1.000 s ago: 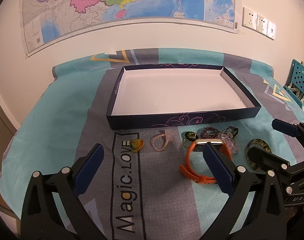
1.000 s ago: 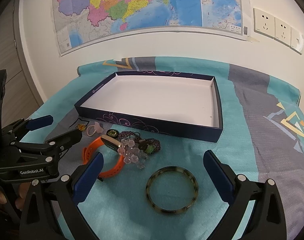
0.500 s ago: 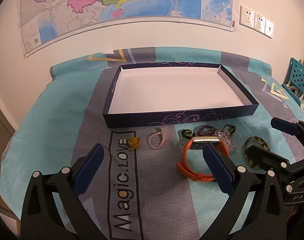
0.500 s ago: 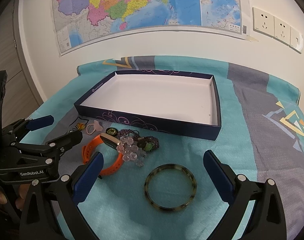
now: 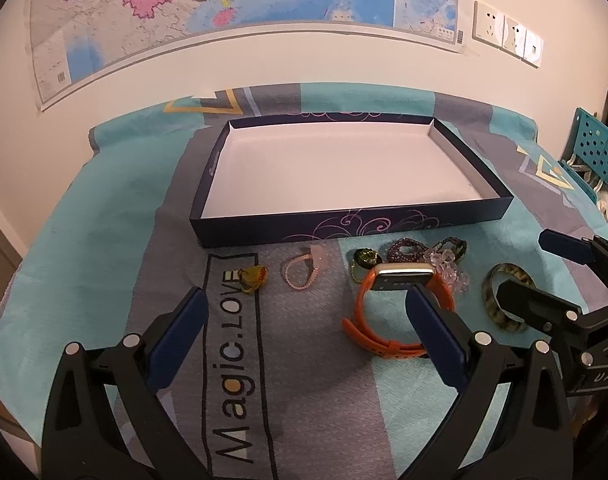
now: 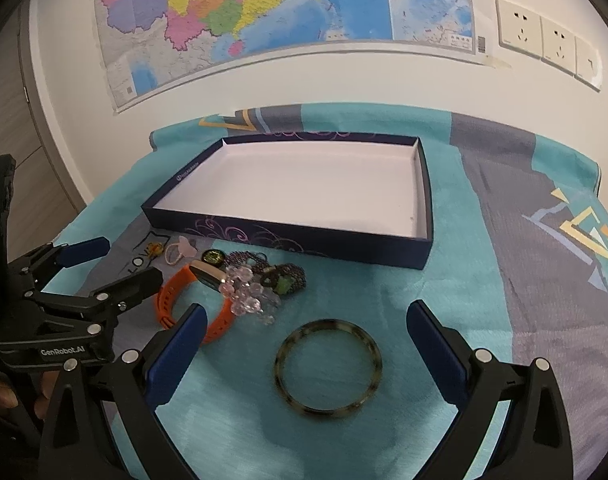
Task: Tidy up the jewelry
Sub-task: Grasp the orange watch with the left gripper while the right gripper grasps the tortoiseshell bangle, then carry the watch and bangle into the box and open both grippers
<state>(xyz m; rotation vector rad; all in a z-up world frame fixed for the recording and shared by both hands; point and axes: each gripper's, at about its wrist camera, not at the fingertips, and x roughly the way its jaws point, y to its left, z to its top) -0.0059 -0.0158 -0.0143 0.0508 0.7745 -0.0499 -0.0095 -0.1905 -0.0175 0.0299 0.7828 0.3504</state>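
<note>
So the jewelry's all strung out in a row on the counter right in front of the empty tray (image 6: 420, 216), nothing in it yet. My right claw (image 6: 302, 350) is wide apart and hovering over the tortoiseshell bangle (image 6: 328, 368), which sits apart from the rest, so it's the easy first grab. My left claw (image 5: 304, 330), also spread and holding nothing, hangs near the orange watch (image 5: 388, 312), which touches the clear beads (image 6: 248, 298), so I'd guess that one drags stuff along.
</note>
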